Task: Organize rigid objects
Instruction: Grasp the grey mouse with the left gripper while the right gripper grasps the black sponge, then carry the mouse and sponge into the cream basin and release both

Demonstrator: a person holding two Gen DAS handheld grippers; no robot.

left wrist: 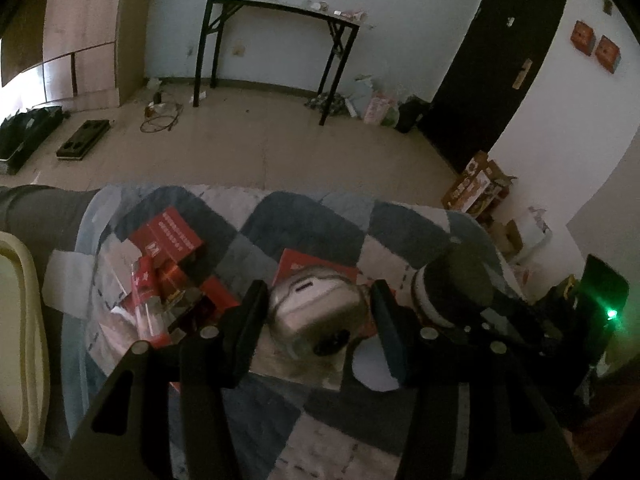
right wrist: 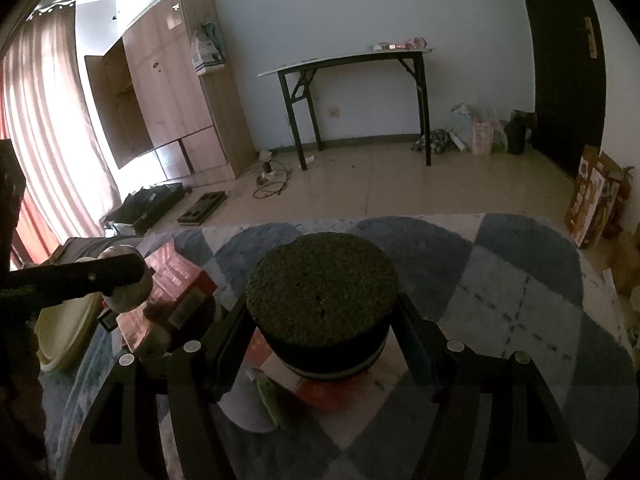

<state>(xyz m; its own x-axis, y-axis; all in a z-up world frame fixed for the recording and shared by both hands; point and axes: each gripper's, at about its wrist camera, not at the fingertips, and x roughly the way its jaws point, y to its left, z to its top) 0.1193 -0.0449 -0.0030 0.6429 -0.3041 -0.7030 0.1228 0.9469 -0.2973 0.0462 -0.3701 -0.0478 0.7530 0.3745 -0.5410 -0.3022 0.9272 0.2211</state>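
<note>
Silver-grey rounded case (left wrist: 316, 316): clamped in left gripper (left wrist: 318, 312), above the checked blanket (left wrist: 280, 216).
Dark round-topped cylinder (right wrist: 322, 300): gripped by right gripper (right wrist: 322, 344).
Red boxes (left wrist: 172, 236): piled left of the case.
Cream tub (left wrist: 18, 320): far left.

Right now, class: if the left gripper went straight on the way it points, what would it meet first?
The silver-white rounded object between the left gripper fingers; whether they already touch it is unclear.
</note>
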